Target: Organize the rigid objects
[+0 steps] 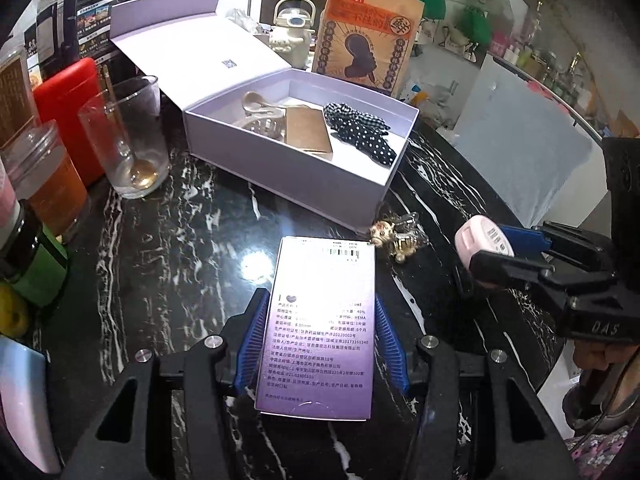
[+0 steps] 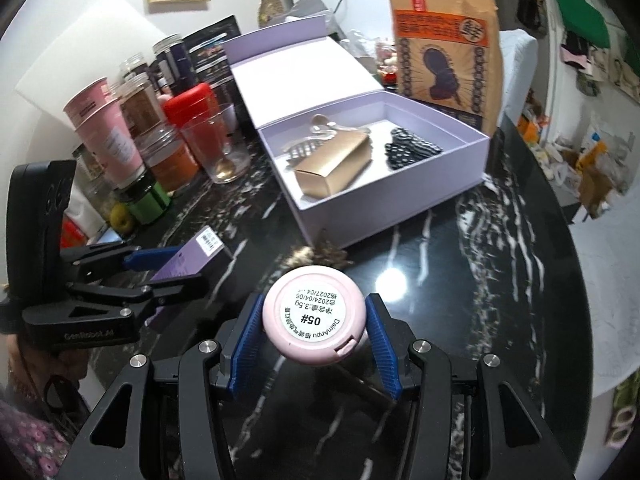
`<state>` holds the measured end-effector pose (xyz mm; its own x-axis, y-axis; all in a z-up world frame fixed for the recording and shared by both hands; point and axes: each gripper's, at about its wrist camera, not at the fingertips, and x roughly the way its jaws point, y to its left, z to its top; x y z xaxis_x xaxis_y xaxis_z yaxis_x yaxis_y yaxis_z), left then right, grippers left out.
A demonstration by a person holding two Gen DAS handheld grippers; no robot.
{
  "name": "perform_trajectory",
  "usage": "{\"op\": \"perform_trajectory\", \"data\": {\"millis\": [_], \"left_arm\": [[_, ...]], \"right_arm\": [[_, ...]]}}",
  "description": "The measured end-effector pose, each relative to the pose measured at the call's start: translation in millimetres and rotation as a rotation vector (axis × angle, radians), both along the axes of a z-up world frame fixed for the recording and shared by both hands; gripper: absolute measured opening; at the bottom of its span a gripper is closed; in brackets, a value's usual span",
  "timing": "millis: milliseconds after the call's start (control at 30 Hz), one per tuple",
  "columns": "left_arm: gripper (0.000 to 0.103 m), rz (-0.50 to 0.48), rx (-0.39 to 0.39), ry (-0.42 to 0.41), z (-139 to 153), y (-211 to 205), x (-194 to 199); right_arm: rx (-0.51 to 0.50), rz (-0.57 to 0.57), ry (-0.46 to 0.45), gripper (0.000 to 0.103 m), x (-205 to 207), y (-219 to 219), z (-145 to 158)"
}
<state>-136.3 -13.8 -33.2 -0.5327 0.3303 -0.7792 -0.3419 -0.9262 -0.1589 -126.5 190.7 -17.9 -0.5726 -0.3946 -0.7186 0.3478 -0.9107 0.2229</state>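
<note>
Left wrist view: left gripper clamps a purple carton; right gripper pinches a pink compact, which may slip near the lavender box.

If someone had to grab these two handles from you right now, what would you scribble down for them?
Left gripper: shut on the purple carton, held above the table.
Right gripper: shut on the pink compact, also in the air.
Lilac box sits open ahead; inside are a hair claw, a gold box and a polka-dot scrunchie.
Tiger keychain lies on the table just outside the box's near corner.
Left to do, probably: put carton and compact into the box, then the keychain.
</note>
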Motion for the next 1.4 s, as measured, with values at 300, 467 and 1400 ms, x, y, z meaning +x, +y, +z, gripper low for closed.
{"op": "perform_trajectory", "data": {"millis": [300, 467, 1400], "left_arm": [[0.052, 0.047, -0.015, 0.069, 19.5, -5.7, -13.2], [0.052, 0.058, -0.026, 0.089, 26.1, -4.7, -25.0], [0.052, -0.031, -0.046, 0.14, 59.7, 33.0, -82.1]], "right_arm": [[0.013, 0.062, 0.03, 0.051, -9.0, -17.8, 9.0], [0.013, 0.088, 0.044, 0.051, -13.5, -24.4, 12.4], [0.014, 0.065, 0.078, 0.051, -64.8, -4.3, 37.6]]}}
